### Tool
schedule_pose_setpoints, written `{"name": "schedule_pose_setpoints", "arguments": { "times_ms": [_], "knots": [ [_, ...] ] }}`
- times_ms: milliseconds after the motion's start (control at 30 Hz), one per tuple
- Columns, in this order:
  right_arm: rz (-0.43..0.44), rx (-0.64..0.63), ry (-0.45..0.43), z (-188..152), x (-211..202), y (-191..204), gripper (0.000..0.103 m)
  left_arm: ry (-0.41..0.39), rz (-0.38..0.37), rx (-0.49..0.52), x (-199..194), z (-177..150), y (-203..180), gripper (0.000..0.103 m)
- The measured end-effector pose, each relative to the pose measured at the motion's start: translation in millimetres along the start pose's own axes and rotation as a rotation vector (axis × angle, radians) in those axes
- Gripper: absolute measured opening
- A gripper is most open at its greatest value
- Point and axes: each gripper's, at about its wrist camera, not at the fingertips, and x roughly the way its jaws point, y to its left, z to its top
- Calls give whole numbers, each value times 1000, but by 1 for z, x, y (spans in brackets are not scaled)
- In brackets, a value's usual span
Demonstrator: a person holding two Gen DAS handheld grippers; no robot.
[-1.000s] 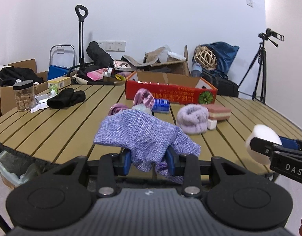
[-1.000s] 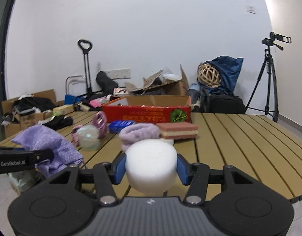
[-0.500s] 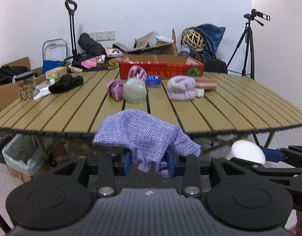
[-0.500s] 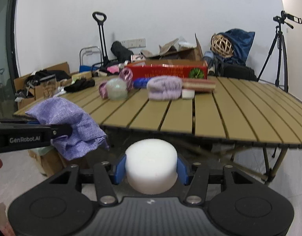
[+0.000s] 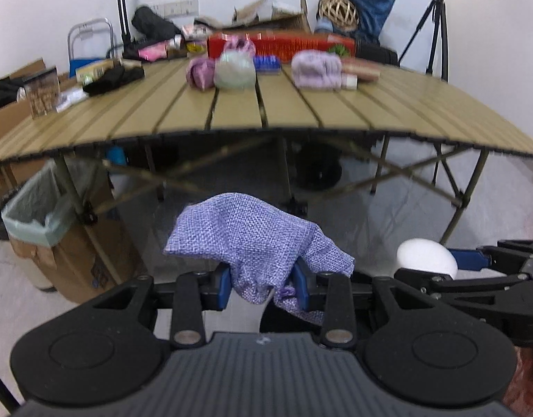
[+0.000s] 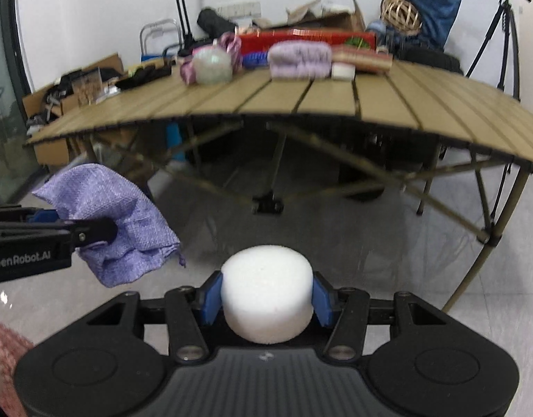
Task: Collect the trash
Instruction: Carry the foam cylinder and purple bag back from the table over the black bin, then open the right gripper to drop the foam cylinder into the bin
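The left tongs (image 5: 263, 286) grip the cloth pouch (image 5: 256, 239); just to their right, the right tongs (image 6: 266, 300) clamp the foam puck (image 6: 266, 302). Counter (image 5: 370, 114) ahead and above both, lined bin (image 5: 37, 208) far left, under its edge.

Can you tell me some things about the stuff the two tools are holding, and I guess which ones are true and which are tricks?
1. The left tool pinches a purple woven cloth pouch. True.
2. The right tool holds a red ball. False: it holds a white foam cylinder.
3. Both tools are below the edge of the slatted wooden table. True.
4. The cardboard bin with the pale green liner stands on the table. False: it stands on the floor beside the table.
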Motion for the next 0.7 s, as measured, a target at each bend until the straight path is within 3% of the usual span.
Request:
{"name": "schedule_pose_setpoints", "arguments": {
  "times_ms": [400,700],
  "knots": [
    [35,20,241,-20,64,2,52,156,62,6,47,-29,16,36],
    [10,-18,386,-33,108,14,52,208,81,2,66,-34,23,36]
  ]
}}
